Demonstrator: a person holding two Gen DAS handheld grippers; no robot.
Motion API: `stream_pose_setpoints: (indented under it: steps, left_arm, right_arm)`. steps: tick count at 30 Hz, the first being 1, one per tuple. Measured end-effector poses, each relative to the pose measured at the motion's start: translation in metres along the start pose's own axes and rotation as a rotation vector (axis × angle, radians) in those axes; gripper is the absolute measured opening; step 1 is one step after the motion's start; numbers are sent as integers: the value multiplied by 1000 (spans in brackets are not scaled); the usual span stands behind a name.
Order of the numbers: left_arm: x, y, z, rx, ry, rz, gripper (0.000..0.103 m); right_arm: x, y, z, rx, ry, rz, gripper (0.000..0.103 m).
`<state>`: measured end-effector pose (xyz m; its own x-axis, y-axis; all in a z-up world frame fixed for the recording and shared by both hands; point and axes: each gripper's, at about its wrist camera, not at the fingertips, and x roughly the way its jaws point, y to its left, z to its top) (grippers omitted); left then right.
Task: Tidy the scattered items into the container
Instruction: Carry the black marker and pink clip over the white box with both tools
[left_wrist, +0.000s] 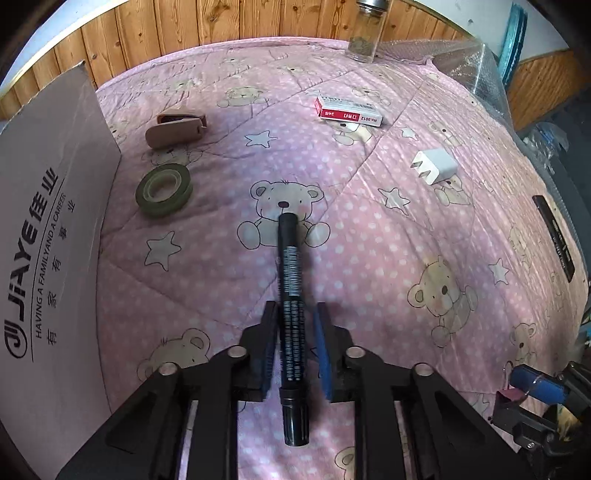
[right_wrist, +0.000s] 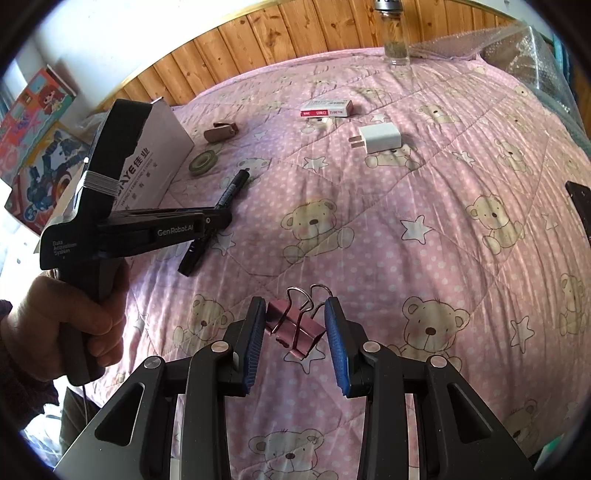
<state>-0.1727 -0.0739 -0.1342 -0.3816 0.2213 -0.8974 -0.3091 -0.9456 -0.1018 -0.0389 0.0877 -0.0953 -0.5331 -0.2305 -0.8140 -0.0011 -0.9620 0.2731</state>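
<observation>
- Black marker (left_wrist: 291, 295), light, stiff and slick, sits gripped mid-barrel in the left tongs (left_wrist: 295, 350) above the bed (left_wrist: 369, 258), beside the cardboard box (left_wrist: 55, 240).
- Pink binder clip (right_wrist: 295, 328) lies on the quilt between the right tongs (right_wrist: 295, 347), spread and not yet gripping; hard, light metal, best pinched across its folded body.

We note that the right gripper (right_wrist: 295, 332) has matte black angular arms with triangular cut-outs, round silver screws at the joints, and ribbed blue pads (right_wrist: 255, 350) on its fingers. The left gripper (left_wrist: 295, 354) is of identical build. Seen from the side, its body bears white "GenRobot.AI" and "Data Acquisition System" lettering. The hand (right_wrist: 62, 325) shows a dark knit sleeve.
</observation>
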Motion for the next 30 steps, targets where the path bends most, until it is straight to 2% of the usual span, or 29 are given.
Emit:
stream_pose_setpoints:
  steps: [6, 16, 30]
  left_arm:
    - [-32, 4, -4, -27, -24, -40, 14]
    - [-70, -1, -33, -44, -8, -22, 14]
    - [-126, -17, -59, -27, -77, -92, 14]
  right_arm:
    - [-7, -2, 5, -3, -17, 1, 35]
    - [-28, 13, 0, -40, -49, 2, 35]
    - [-65, 42, -6, -115, -99, -15, 35]
